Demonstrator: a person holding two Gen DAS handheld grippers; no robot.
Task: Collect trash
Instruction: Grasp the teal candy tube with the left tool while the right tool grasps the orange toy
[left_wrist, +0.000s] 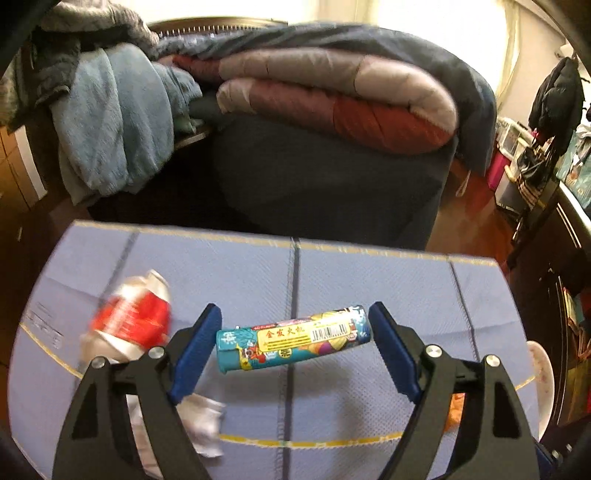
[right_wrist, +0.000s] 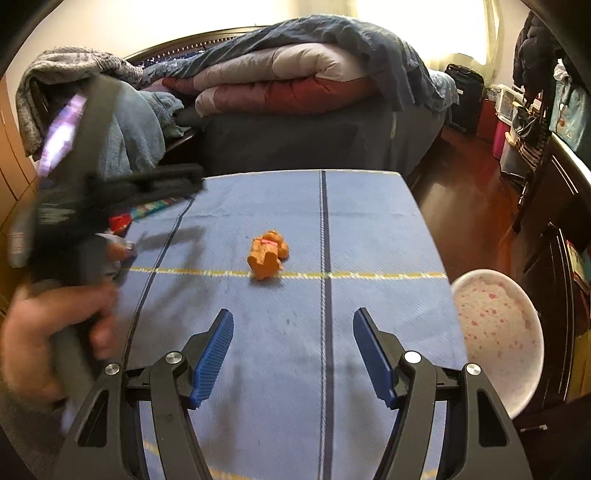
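In the left wrist view my left gripper holds a teal printed lighter end to end between its blue pads, above the blue cloth-covered table. A crushed red and silver can lies to its left, and crumpled white paper lies below the left finger. In the right wrist view my right gripper is open and empty above the table. An orange scrap lies on the cloth ahead of it. The left gripper shows blurred at the left, held by a hand.
A white bowl with pink speckles stands off the table's right edge; its rim shows in the left wrist view. A bed with folded quilts stands behind the table. Dark furniture lines the right side.
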